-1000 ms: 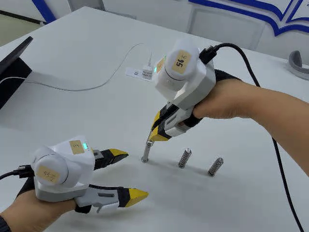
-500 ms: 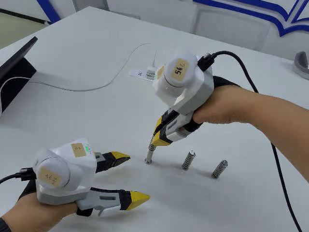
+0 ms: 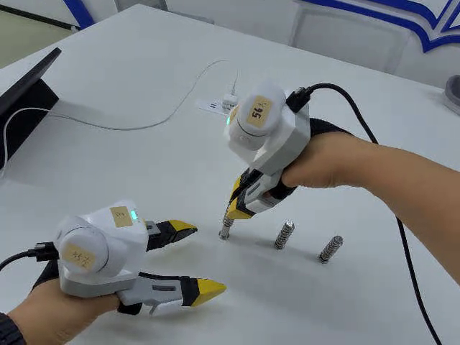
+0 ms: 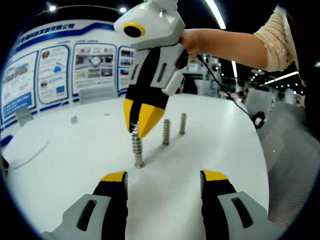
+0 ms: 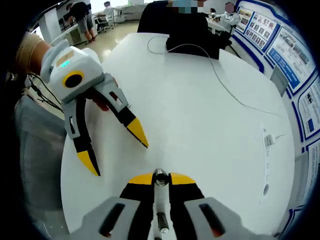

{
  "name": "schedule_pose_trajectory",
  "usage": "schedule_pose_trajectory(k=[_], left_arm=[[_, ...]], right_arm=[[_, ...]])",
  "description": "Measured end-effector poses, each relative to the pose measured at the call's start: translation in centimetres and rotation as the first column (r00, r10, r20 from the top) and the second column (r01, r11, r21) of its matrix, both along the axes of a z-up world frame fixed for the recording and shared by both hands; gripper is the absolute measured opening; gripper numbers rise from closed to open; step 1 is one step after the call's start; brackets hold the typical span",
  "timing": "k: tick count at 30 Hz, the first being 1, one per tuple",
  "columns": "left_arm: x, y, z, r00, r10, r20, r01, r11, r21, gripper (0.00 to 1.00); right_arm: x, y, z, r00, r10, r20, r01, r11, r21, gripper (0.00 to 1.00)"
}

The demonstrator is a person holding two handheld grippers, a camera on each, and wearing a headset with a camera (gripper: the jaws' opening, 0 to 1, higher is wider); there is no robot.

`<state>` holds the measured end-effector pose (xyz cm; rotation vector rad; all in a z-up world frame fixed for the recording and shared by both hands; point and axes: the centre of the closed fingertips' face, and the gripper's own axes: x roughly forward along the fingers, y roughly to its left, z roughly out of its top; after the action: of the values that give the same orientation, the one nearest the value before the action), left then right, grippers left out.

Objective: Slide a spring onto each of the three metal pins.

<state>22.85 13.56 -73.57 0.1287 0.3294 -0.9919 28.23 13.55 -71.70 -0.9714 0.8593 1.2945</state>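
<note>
I noted bright overhead light; ceiling strips (image 4: 218,13) glared, springs (image 3: 284,234) threw soft shadows on the table (image 3: 129,165), fisheye edges bowed.

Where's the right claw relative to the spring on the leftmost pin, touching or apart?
Touching. The left gripper view shows the right claw closed on the spring at its top coils; the right gripper view shows it between the tips.

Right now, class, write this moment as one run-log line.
right gripper: shut on spring, spring around last pin | left gripper: open, holds nothing | two more springs: standing on their pins
</note>
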Motion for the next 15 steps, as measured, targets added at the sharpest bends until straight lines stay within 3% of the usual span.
schedule_pose_trajectory(k=[15], left_arm=[[0.2,-0.1,0.0,1.0,0.004,0.0,-0.004,1.0,0.001,0.6]], right_arm=[[0.1,0.0,-1.5,1.0,-0.006,-0.014,0.005,1.0,-0.02,0.12]])
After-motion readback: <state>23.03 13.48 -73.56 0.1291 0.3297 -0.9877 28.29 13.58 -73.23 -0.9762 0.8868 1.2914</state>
